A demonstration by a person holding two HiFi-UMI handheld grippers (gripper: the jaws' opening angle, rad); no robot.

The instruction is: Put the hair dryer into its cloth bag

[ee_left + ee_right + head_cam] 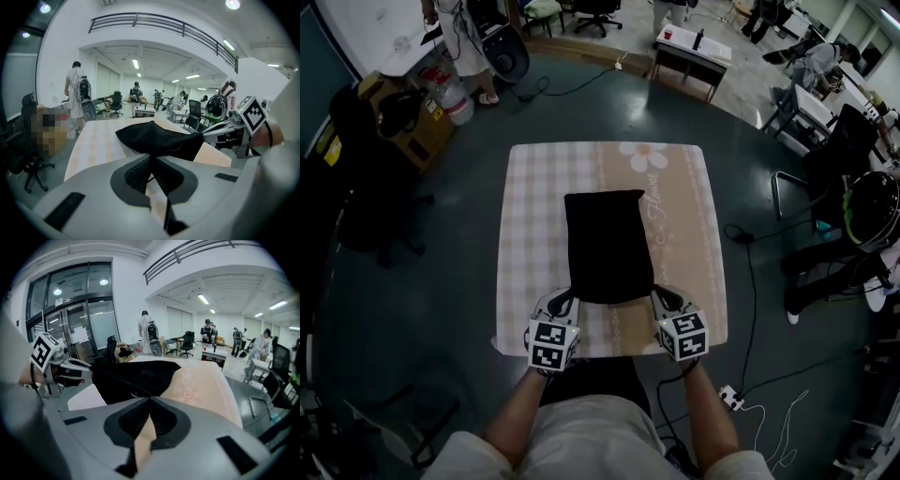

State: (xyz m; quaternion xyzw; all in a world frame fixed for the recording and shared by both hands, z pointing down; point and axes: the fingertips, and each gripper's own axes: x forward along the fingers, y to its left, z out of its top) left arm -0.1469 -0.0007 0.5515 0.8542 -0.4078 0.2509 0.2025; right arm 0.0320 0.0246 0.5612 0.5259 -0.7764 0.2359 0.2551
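- black bag (605, 244) lies lengthwise on the table (534, 187), toward its near edge
- left gripper (151, 157) — jaws pinched on the bag's near-left corner
- right gripper (150, 399) — clamped on its near-right corner

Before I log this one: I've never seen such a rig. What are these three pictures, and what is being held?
There is no robot: a person holds a two-jaw gripper in each hand. The head view comes from a camera on the person's head, looking steeply down; the two gripper views come from cameras riding on each gripper, looking along its jaws. The marker cubes belong to the grippers. A black cloth bag lies on the table's checked cloth. The left gripper and right gripper are both shut, each apparently pinching a near corner of the bag. No hair dryer shows; whether it is inside the bag I cannot tell.
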